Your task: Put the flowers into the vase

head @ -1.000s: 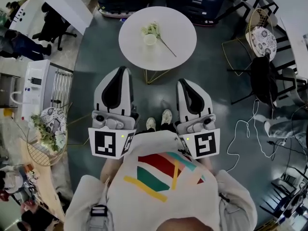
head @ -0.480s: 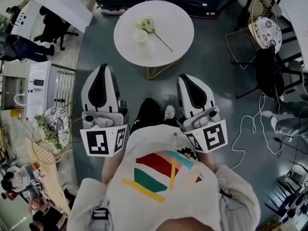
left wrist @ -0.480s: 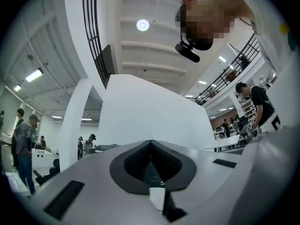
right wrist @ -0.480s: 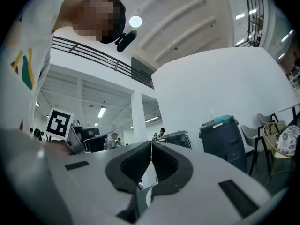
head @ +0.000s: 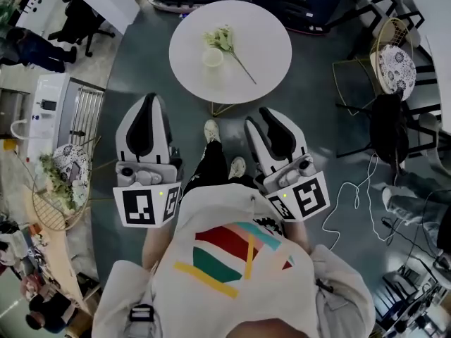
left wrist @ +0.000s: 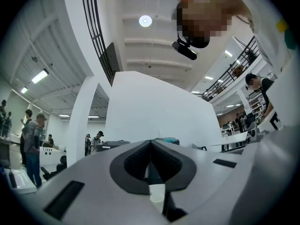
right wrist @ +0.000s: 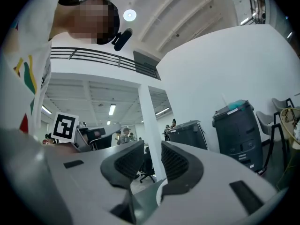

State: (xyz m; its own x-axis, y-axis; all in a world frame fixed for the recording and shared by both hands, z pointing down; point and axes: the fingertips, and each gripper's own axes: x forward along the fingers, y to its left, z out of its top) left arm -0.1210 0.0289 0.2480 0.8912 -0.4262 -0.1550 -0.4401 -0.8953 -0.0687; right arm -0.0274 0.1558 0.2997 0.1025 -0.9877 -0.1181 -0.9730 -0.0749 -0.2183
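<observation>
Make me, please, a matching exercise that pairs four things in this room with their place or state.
Things:
1. small white vase
2. pale long-stemmed flowers
3. round white table
4. gold wire chair with patterned cushion

Places or states:
A. lying flat on the tabletop
B. standing to the right of the table
C. bearing both vase and flowers
D. upright beside the flower heads

Pairs: 1-D, 2-A, 3-C, 4-B.

left tool (head: 148, 98): jaws together | right tool (head: 262, 113): jaws just opening, empty
</observation>
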